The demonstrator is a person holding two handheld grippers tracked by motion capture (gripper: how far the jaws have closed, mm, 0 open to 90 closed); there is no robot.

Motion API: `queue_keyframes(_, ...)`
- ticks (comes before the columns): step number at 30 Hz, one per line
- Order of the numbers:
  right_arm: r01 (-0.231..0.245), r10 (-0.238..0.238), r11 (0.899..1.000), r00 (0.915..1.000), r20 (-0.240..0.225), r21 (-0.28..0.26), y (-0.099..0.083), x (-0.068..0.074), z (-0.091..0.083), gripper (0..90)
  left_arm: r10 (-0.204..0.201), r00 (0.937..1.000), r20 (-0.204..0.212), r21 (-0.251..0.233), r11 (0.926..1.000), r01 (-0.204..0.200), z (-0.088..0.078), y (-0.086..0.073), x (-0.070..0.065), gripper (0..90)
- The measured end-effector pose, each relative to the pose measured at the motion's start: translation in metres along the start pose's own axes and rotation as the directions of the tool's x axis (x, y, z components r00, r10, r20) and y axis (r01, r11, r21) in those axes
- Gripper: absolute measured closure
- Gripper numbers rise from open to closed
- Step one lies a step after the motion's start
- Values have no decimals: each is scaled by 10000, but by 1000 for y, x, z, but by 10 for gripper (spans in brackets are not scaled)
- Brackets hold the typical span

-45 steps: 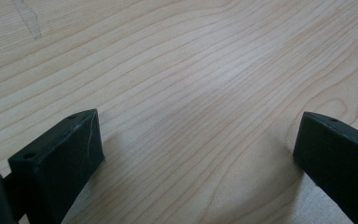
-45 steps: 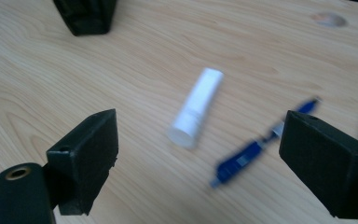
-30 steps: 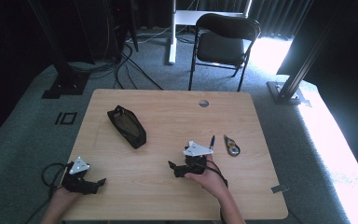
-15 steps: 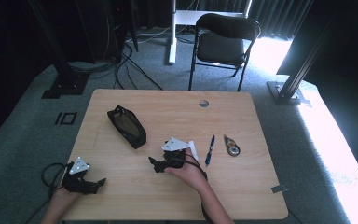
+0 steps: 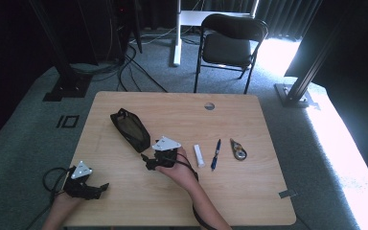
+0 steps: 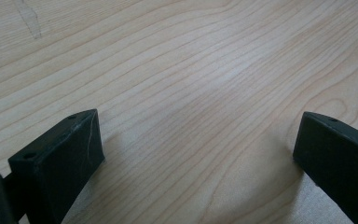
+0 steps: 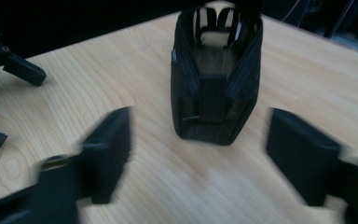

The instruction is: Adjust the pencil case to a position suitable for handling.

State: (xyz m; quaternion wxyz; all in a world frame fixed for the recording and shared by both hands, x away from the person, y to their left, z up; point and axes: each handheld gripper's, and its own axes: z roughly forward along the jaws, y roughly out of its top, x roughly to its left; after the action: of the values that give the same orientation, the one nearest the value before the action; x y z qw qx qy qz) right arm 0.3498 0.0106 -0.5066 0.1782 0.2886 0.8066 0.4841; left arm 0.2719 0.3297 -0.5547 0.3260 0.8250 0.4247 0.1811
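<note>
Since the earlier frames, your right gripper (image 5: 149, 162) has travelled leftward across the table (image 5: 249, 191), away from the white stick (image 5: 199, 155), the blue pen (image 5: 215, 154) and the tape dispenser (image 5: 238, 149), and now sits just short of the near end of the black mesh pouch (image 5: 130, 129). Its jaws have just been closing from their widest spread; they stand partly apart with nothing between them, only bare wood. Seen from the right gripper view, the pouch (image 7: 216, 77) lies straight ahead, framed by the two blurred jaws, its zipped mouth gaping upward and its near end wall facing you. The pouch rests on the table, apart from both jaws. Your left gripper (image 5: 97, 189) has kept its place near the front left corner of the table, well apart from the pouch. Seen from the left gripper view, its jaws are spread wide over plain wood grain (image 6: 186, 93), holding nothing. In the right gripper view the same left gripper (image 7: 14, 100) appears at the far left edge, jaws apart. From the high view, the pouch lies slantwise on the left half of the table, its long axis running from upper left to lower right, while the stick, the pen and the dispenser lie in a row to the right of your right hand (image 5: 179, 167).
</note>
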Motion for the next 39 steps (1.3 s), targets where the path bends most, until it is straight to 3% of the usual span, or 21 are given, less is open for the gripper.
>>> queue_keyframes(4, -27, 27, 10000, 10000, -61, -20, 2, -1, 7, 365, 2, 10000, 1, 2, 10000, -2, 0, 0, 0, 16)
queue_keyframes(7, 346, -349, 9991, 9993, 129, 249, 3, 2, 13, 370, -3, 10000, 2, -6, 10000, 3, 0, 0, 0, 16)
queue_keyframes(11, 12, -15, 9999, 9996, 287, 115, 4, 2, 22, 411, -1, 10000, 2, 2, 10000, 1, 0, 0, 0, 16)
queue_keyframes(24, -425, 398, 9980, 9976, 562, 474, 10, -1, 42, 614, -16, 10000, 6, 18, 10000, 16, 0, 0, 0, 16)
queue_keyframes(27, -476, 430, 9968, 9965, 719, 636, 11, -1, 43, 695, -16, 10000, 5, 11, 10000, 16, 0, 0, 0, 16)
queue_keyframes(30, -489, 443, 9959, 9971, 611, 764, 10, -2, 43, 722, -14, 10000, 7, 14, 10000, 14, 0, 0, 0, 16)
queue_keyframes(39, -737, 696, 9936, 9963, 501, 856, 0, -3, 32, 725, -16, 10000, 5, 2, 10000, 16, 0, 0, 0, 16)
